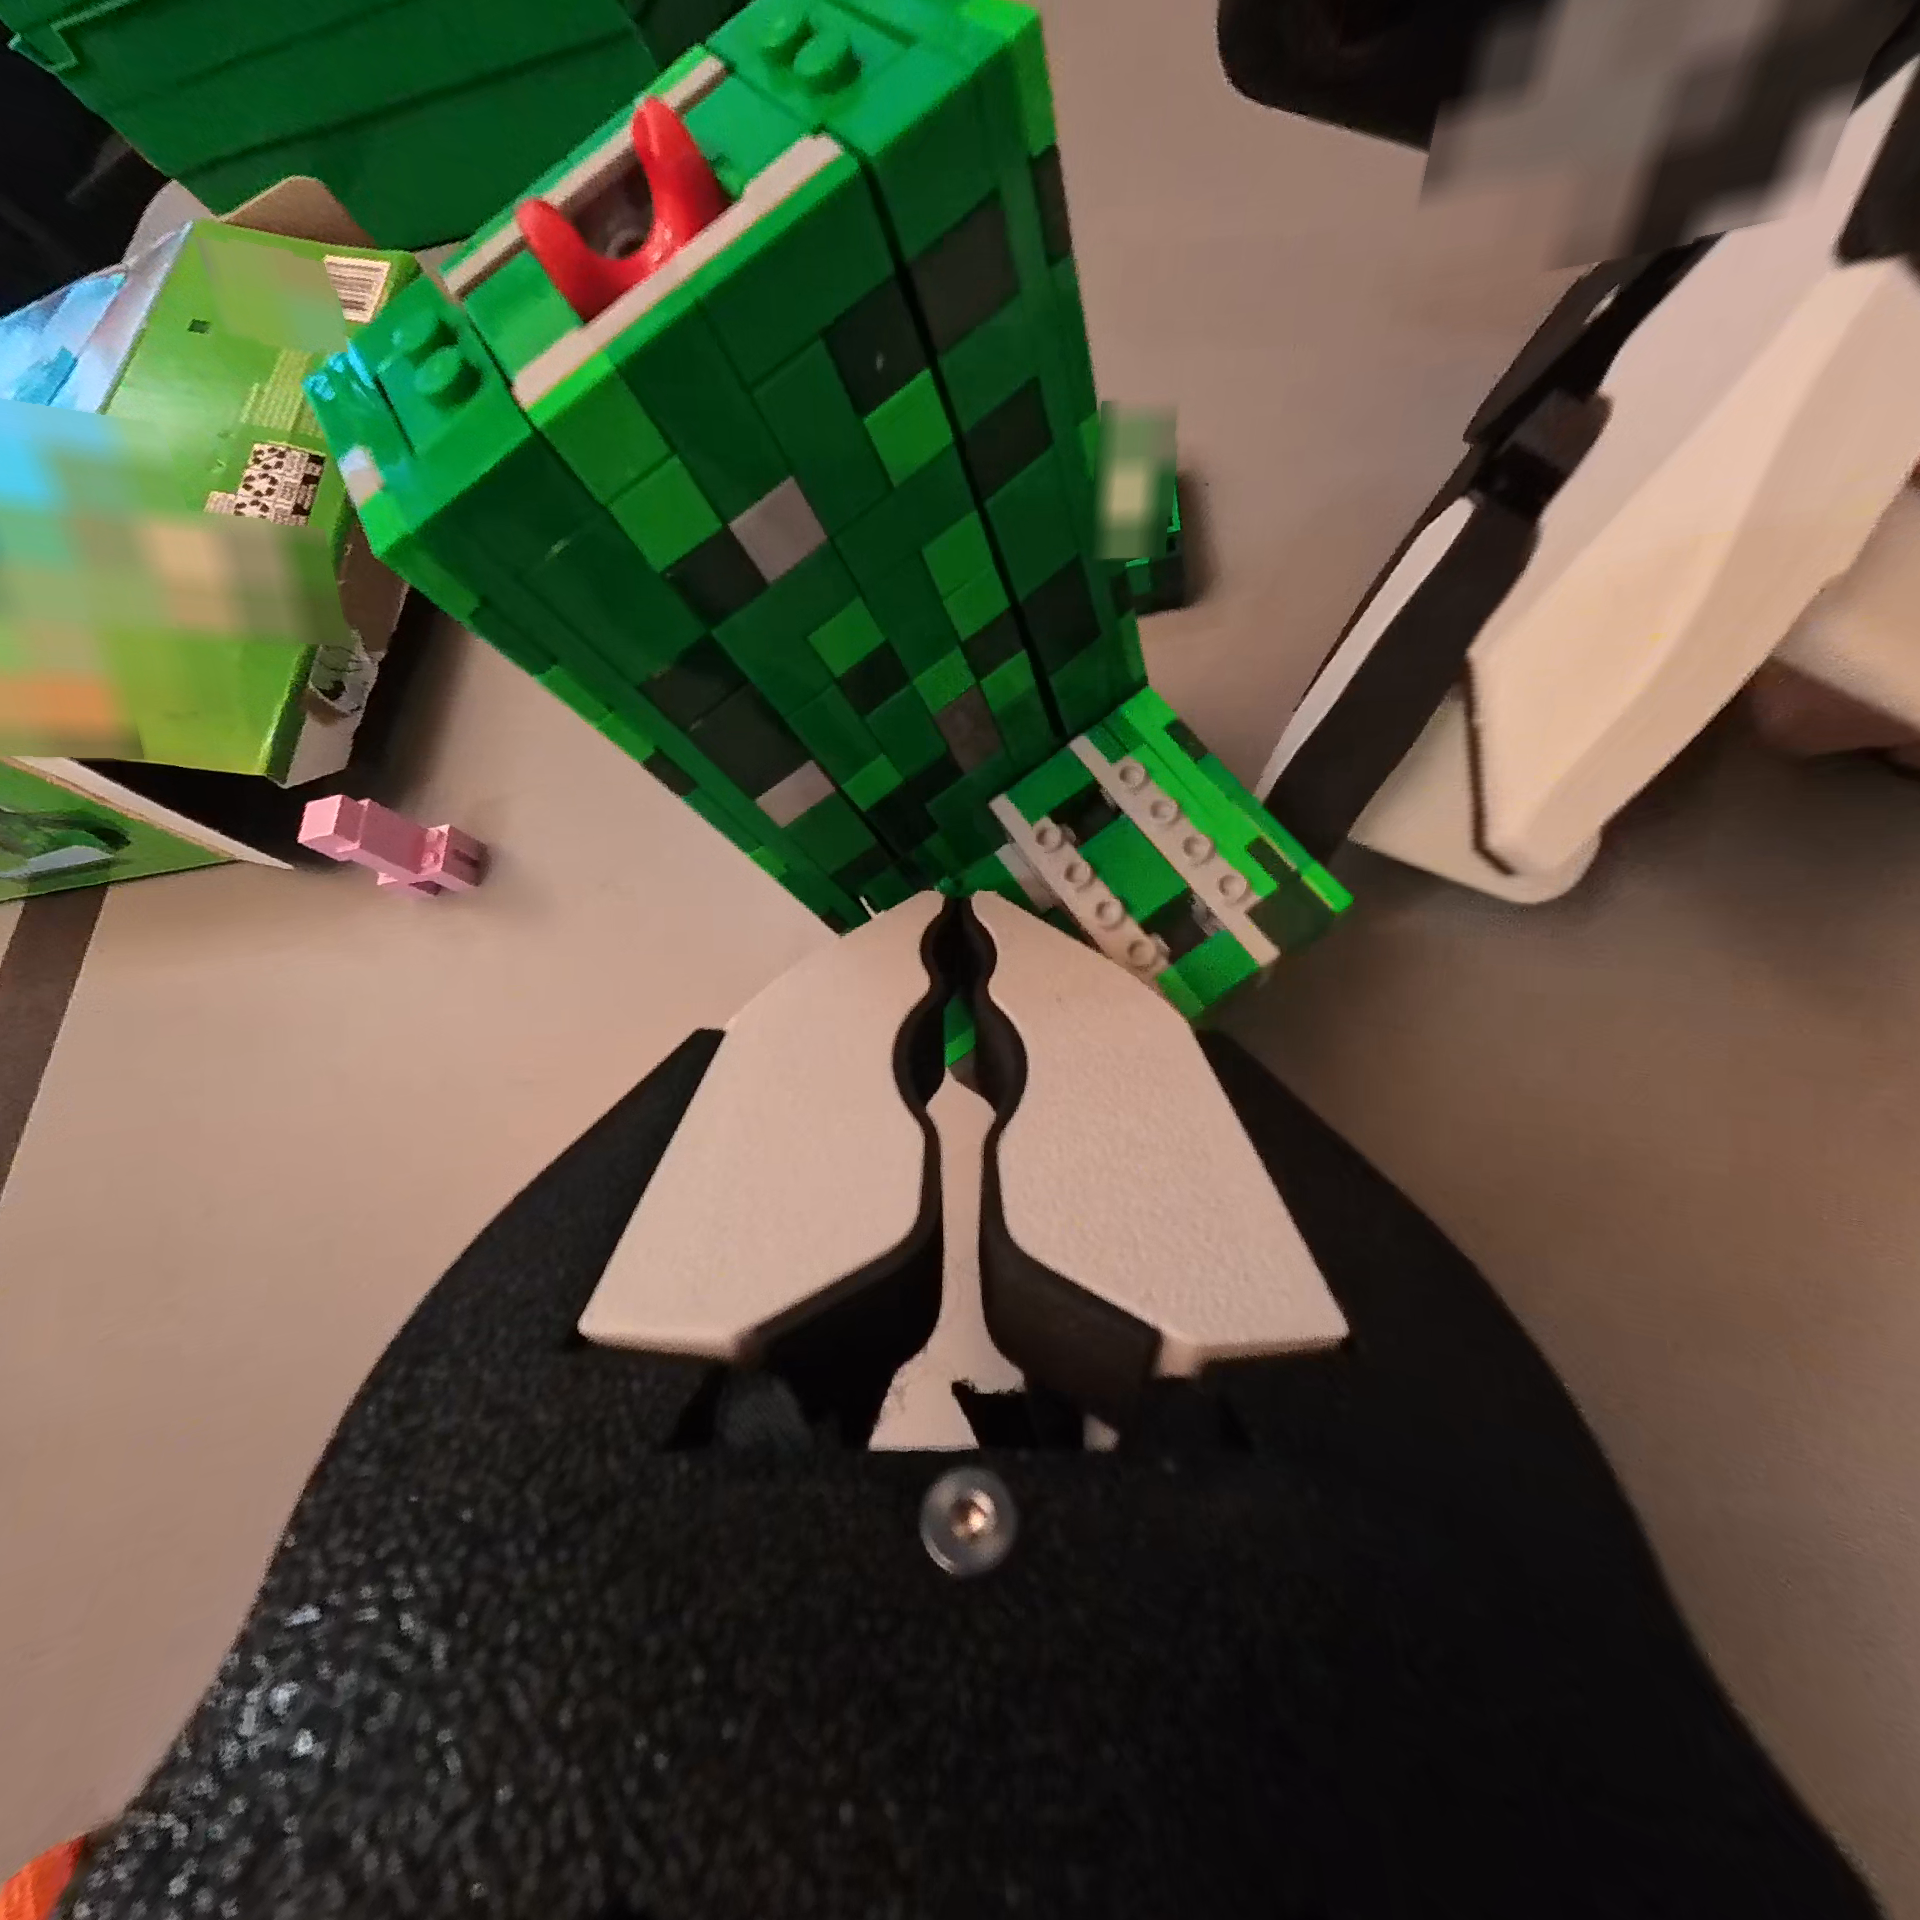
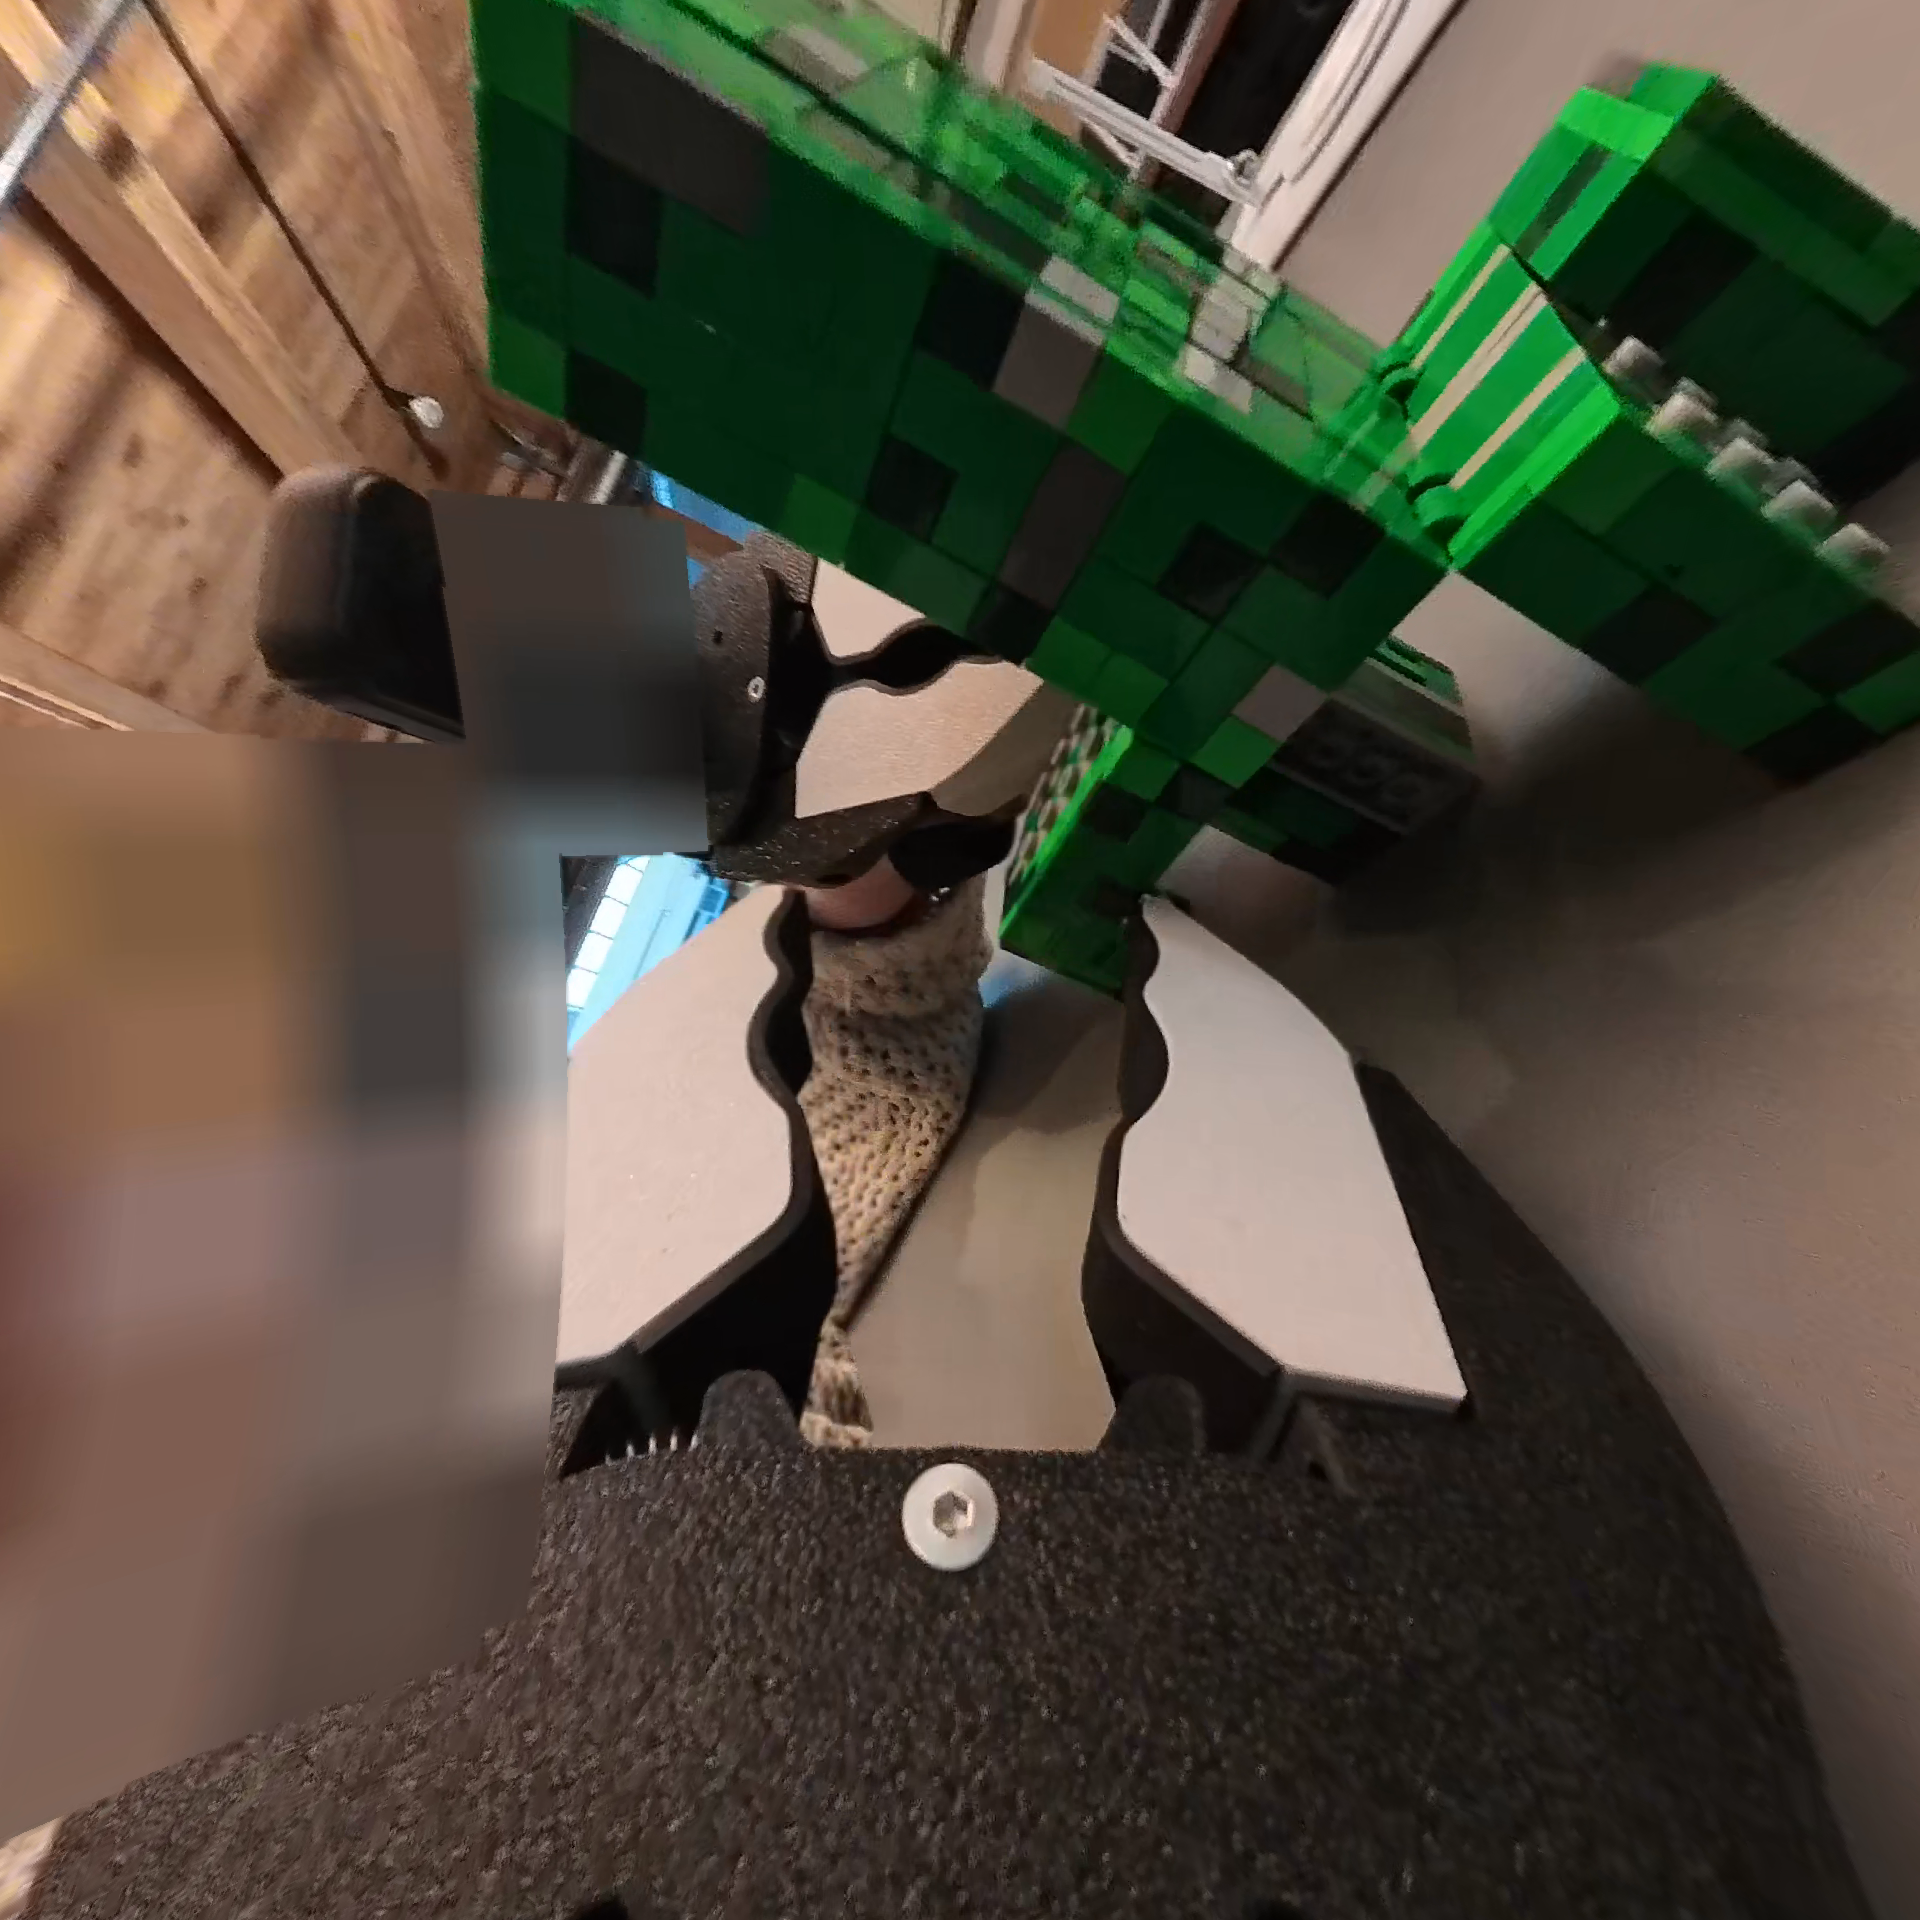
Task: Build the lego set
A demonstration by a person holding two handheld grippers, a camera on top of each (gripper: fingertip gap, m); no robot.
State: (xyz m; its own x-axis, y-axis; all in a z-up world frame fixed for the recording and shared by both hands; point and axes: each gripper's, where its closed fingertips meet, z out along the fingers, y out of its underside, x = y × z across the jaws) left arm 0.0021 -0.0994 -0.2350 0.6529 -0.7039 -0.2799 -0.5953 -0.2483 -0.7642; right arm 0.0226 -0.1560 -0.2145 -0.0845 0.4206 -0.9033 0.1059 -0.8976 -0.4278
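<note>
At the centre of the left wrist view, the left tongs (image 1: 958, 914) were closed on the lower edge of the tall green, dark-green and grey pixel-patterned lego brick model (image 1: 810, 540), their pale fingers (image 1: 821, 1132) pinched together with a sliver of green showing between them. That model rose toward twelve o'clock above the grey bench (image 1: 312, 1143), tilted, with a red horn-shaped piece (image 1: 623, 234) set in a slot near its top and a foot block with grey studded strips (image 1: 1164, 883) at about three o'clock from the fingertips. A small pink brick figure (image 1: 400, 847) lay on the bench at nine o'clock, near an opened green cardboard box (image 1: 229, 499). The right tongs (image 1: 1455, 665) appeared at two o'clock, beside the model. From the right wrist view, the right tongs (image 2: 961, 940) stood open, nothing between their fingers; the model (image 2: 935, 416) spread across twelve to two o'clock, the left tongs (image 2: 883, 748) clamped on it, with a knitted cream sleeve (image 2: 883, 1091) below.
</note>
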